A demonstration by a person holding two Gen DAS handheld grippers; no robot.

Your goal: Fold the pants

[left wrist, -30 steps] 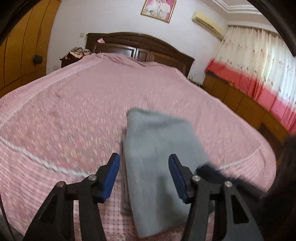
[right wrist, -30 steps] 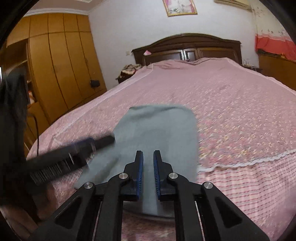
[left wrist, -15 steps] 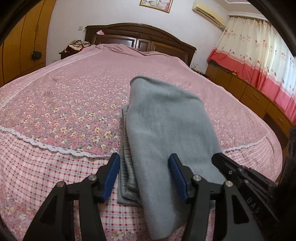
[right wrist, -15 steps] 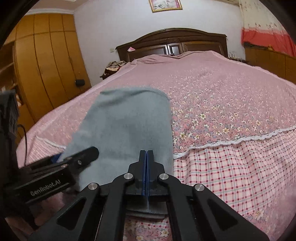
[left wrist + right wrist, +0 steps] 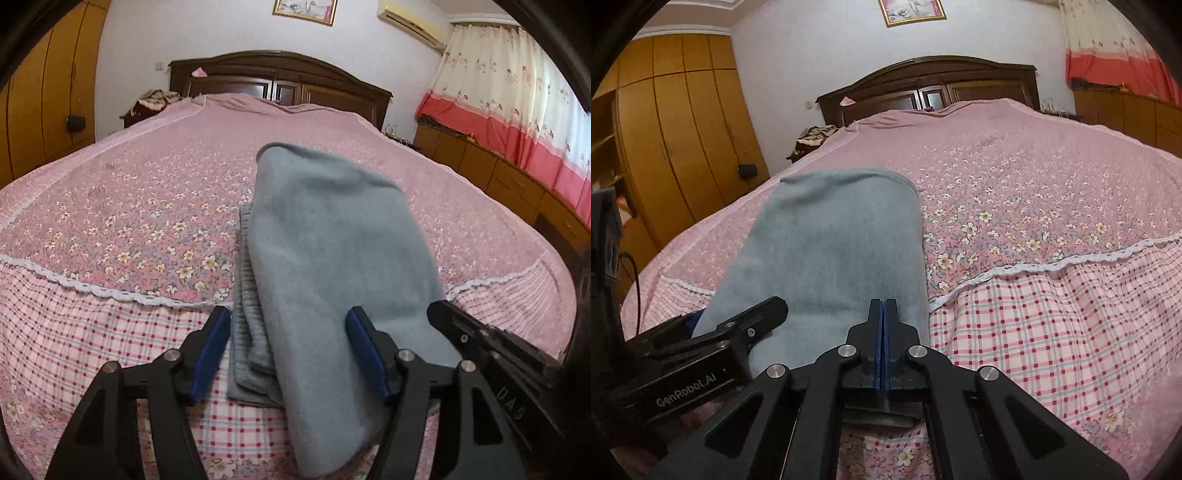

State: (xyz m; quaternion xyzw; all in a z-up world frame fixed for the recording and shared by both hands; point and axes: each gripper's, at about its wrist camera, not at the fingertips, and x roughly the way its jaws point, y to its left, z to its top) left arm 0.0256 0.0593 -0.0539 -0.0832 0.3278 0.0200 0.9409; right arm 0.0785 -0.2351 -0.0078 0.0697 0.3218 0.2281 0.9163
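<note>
On bed [image 5: 147,206]: 1 folded pants [image 5: 325,240], 2 grippers.

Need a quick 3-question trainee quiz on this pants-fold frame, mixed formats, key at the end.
1. True or false: the right gripper is shut.
2. The grey pants lie on: A) a wooden floor B) the pink floral bedspread C) a chair.
3. Fill in: the left gripper pads sit on either side of the folded pants, jaws ____.

Key: 1 true; 2 B; 3 opening.
</note>
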